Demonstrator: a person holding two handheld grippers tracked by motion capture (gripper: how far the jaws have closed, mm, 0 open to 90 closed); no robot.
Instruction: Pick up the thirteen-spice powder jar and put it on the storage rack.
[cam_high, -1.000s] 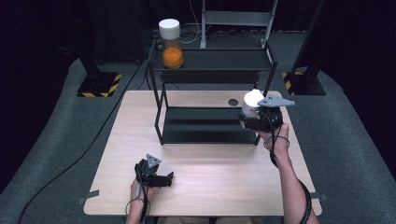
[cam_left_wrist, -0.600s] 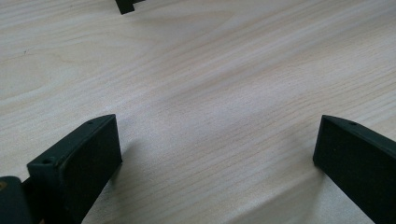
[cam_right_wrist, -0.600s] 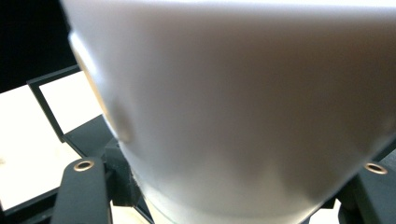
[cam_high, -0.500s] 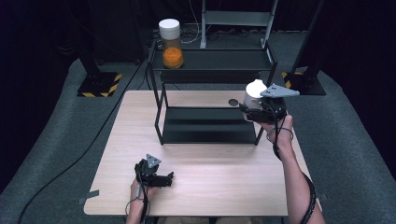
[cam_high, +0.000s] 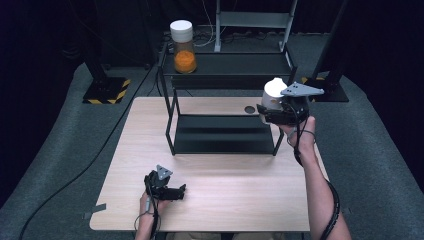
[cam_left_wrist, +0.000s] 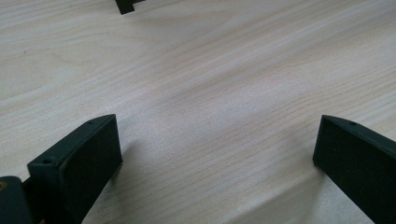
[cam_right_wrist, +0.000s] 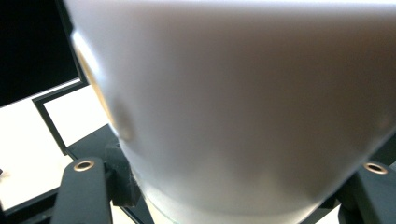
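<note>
Table brightly lit; surroundings dark; close white surface blurred

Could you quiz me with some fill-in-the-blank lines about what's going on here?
1. The right tongs are shut on a ____-lidded jar.
2. The jar on the rack's top shelf holds something ____.
3. The left tongs stand ____ over the wooden table.

Missing words: white; orange; open

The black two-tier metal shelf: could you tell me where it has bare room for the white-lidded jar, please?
The black two-tier metal shelf has its top tier bare right of the orange-filled jar. The lower tier looks bare too. The right gripper holds the white-lidded jar at the right end.
</note>
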